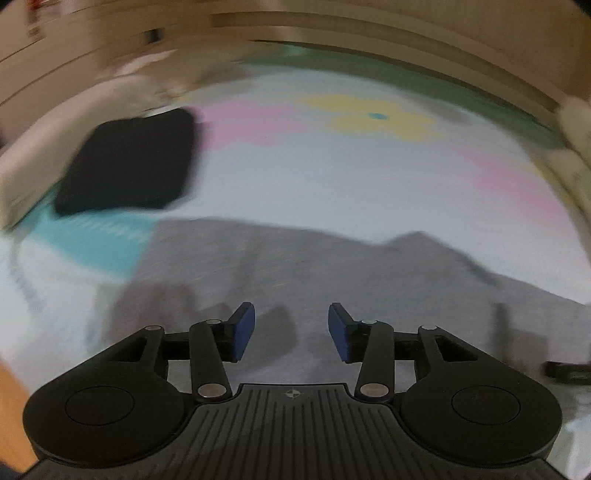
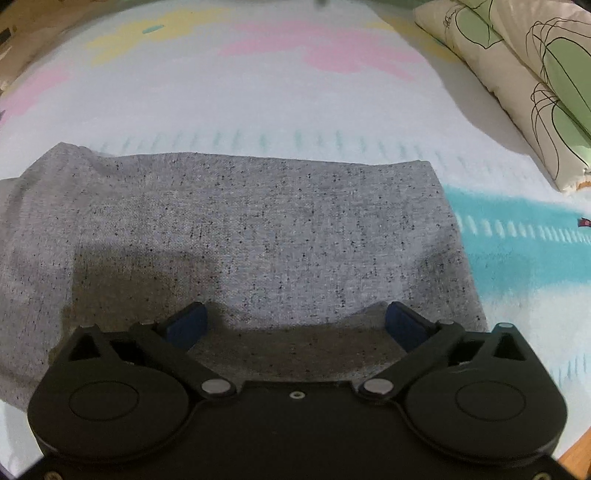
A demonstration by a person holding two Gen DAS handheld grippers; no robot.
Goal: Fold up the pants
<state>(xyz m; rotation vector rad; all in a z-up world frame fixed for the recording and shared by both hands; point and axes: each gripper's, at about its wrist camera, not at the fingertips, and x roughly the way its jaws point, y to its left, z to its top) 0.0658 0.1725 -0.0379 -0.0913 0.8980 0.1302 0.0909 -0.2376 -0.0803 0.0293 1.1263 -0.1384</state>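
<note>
Grey speckled pants (image 2: 258, 229) lie folded flat on a pale bedspread (image 2: 258, 92) with pink, yellow and teal patches. They also show in the blurred left wrist view (image 1: 295, 269). My left gripper (image 1: 291, 330) is open and empty, hovering just above the grey fabric. My right gripper (image 2: 295, 325) is wide open and empty, low over the near edge of the pants, with its blue pads (image 2: 186, 325) on either side of the cloth.
A dark folded garment (image 1: 129, 162) lies on the bed at the far left. Pillows with a green leaf print (image 2: 517, 74) lie at the right. A wooden floor edge (image 1: 14, 417) shows at the lower left. A beige wall or headboard (image 1: 369, 26) runs behind.
</note>
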